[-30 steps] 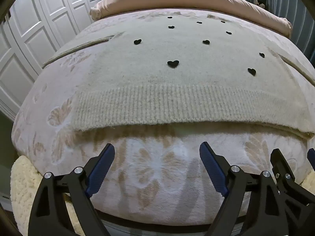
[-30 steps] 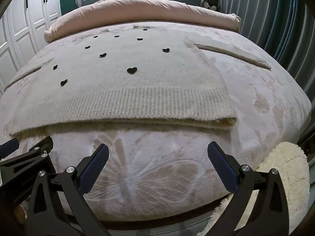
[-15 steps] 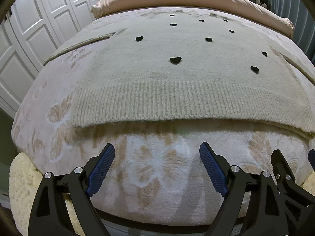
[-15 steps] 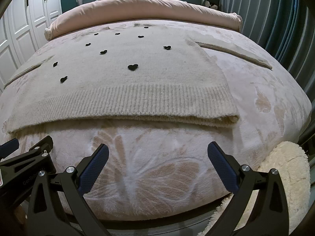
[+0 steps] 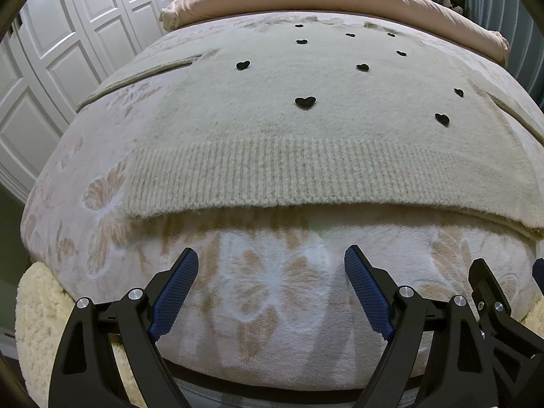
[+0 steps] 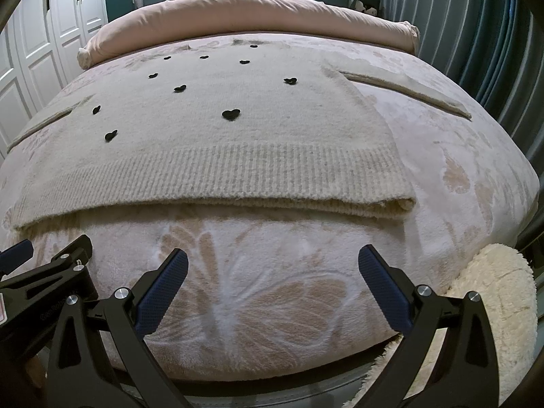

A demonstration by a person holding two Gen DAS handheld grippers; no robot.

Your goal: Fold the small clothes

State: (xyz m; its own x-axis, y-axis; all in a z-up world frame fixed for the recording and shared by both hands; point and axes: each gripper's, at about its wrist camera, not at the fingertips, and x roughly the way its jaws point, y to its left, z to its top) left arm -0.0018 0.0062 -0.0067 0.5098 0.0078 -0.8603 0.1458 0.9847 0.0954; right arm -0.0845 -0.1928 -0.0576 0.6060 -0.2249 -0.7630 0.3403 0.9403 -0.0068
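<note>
A cream knit sweater (image 5: 306, 142) with small black hearts lies flat on the bed, ribbed hem toward me and sleeves spread out to both sides; it also shows in the right wrist view (image 6: 217, 156). My left gripper (image 5: 271, 258) is open and empty, a little short of the hem's left half. My right gripper (image 6: 273, 260) is open and empty, a little short of the hem's right half. Both hover over the blanket near the bed's front edge.
The bed carries a pale pink blanket with butterfly patterns (image 5: 272, 292). A rolled pink duvet (image 6: 244, 13) lies at the far end. White wardrobe doors (image 5: 68, 40) stand at the left, grey-blue curtains (image 6: 476, 40) at the right. A fluffy cream rug (image 6: 493, 292) lies beside the bed.
Both grippers have edged forward toward the sweater's hem, which now sits lower and closer in both views. Both stay open.
</note>
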